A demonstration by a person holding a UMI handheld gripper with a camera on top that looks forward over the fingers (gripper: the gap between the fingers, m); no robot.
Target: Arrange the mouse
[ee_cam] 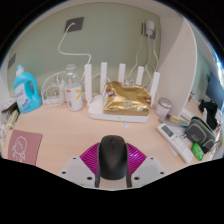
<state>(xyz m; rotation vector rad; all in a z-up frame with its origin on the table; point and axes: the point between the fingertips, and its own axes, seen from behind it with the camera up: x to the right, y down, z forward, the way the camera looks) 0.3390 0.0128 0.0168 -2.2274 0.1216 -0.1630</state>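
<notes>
1. The gripper point(113, 172) holds the mouse point(113, 155), both magenta pads point(92, 158) pressed to its sides.
2. The mouse is black, smooth and oval.
3. Beyond the mouse, a crinkled gold bag point(129, 98) lies on the pale wooden desk point(70, 135).

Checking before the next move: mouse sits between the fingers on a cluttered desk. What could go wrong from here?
1. The black mouse sits between the gripper fingers, whose pink pads flank it; whether they press it is unclear. Its rounded, smooth shell could squirt forward if squeezed off-centre.
2. Just beyond it stands a white router with a gold packet on top; pushing forward could bump them.
3. Clutter beside the fingers, such as the multi-plug strip, limits sideways room.
</notes>
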